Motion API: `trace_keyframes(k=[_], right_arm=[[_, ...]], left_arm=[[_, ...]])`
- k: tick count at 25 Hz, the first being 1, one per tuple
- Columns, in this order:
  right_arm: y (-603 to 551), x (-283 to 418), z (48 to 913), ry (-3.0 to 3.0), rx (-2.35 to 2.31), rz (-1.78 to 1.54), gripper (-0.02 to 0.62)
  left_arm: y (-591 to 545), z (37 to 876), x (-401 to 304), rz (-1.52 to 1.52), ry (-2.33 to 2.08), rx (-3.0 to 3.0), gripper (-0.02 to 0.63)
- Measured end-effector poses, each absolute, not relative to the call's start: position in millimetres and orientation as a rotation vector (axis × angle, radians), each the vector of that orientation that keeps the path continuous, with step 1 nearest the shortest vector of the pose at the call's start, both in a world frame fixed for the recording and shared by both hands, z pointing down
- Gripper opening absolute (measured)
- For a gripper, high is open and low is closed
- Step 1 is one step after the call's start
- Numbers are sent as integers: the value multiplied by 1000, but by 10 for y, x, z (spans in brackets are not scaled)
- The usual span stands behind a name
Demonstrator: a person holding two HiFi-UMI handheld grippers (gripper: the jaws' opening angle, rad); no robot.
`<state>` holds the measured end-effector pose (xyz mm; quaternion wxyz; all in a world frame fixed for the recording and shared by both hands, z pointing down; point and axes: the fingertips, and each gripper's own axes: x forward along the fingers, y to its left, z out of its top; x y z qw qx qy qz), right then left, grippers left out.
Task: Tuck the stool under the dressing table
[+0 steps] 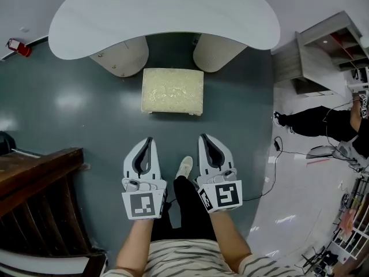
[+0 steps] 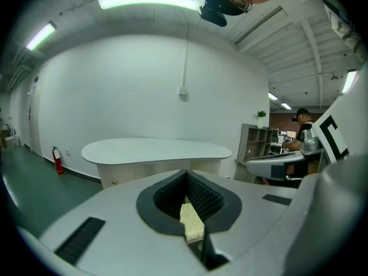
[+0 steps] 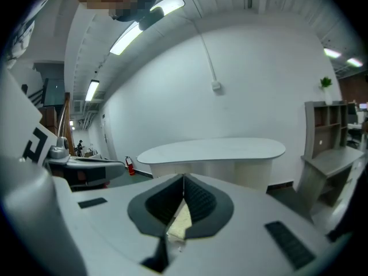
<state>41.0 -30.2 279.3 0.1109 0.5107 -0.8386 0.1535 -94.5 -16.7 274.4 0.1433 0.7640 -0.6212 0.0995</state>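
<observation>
Jaws closed and empty, the left gripper and right gripper point at the cream, square-cushioned stool just ahead of their tips. It stands on the grey floor at the edge of the white kidney-shaped dressing table. Beyond it there is open space between two rounded pedestals.

The white moulded-plastic left gripper and matching right gripper are each lined with black ribbed rubber pads around a teardrop-shaped hollow. Each carries a white cube with black square markers. The person wears a cream short-sleeved top with dark stripes, black trousers and a white shoe.
</observation>
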Motion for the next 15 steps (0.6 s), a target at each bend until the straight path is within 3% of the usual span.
trace_keyframes(k=[15], right_arm=[[-513,628,3925,-2366,1600,597,14]], left_arm=[[-360,3832,-967,340,-1804,2142,6]])
